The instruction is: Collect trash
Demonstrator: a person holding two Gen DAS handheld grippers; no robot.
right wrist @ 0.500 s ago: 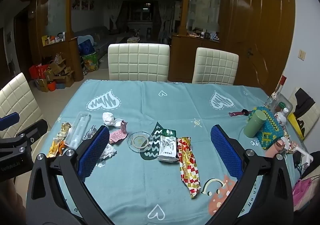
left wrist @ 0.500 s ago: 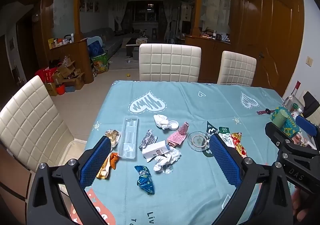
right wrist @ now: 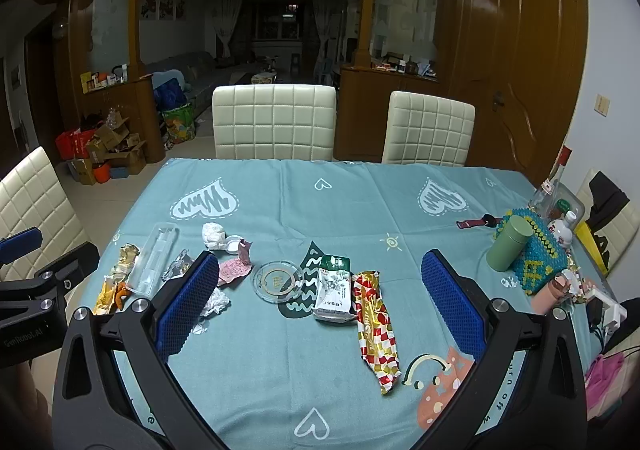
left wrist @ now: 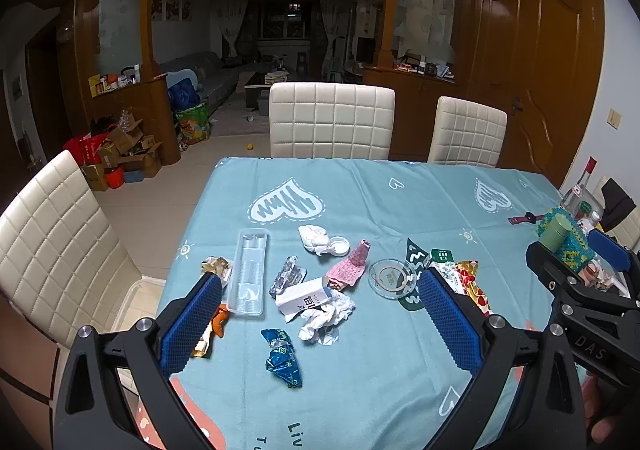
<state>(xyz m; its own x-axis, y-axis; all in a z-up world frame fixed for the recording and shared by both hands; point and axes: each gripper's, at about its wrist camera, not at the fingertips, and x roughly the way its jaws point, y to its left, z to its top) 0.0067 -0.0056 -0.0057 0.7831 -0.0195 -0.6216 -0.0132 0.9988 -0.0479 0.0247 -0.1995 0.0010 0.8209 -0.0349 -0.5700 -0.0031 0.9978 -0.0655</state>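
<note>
Trash lies scattered on the teal tablecloth [left wrist: 360,390]. In the left wrist view I see a blue foil wrapper [left wrist: 283,358], crumpled white tissue [left wrist: 325,316], a white carton [left wrist: 303,296], a pink paper [left wrist: 349,269], another tissue wad [left wrist: 316,239], a clear plastic tray [left wrist: 249,270] and gold and orange wrappers [left wrist: 214,324]. My left gripper [left wrist: 320,314] hovers open above this pile, nothing between its pads. In the right wrist view a red-gold checked wrapper [right wrist: 376,324] and a white wet-wipe pack [right wrist: 334,290] lie under my open right gripper [right wrist: 320,298].
A glass ashtray [right wrist: 277,281] sits mid-table. At the right edge stand a green canister [right wrist: 508,244], a beaded box [right wrist: 536,254], bottles [right wrist: 550,186] and small clutter. White chairs [right wrist: 274,122] ring the table; one chair [left wrist: 52,246] stands at the left.
</note>
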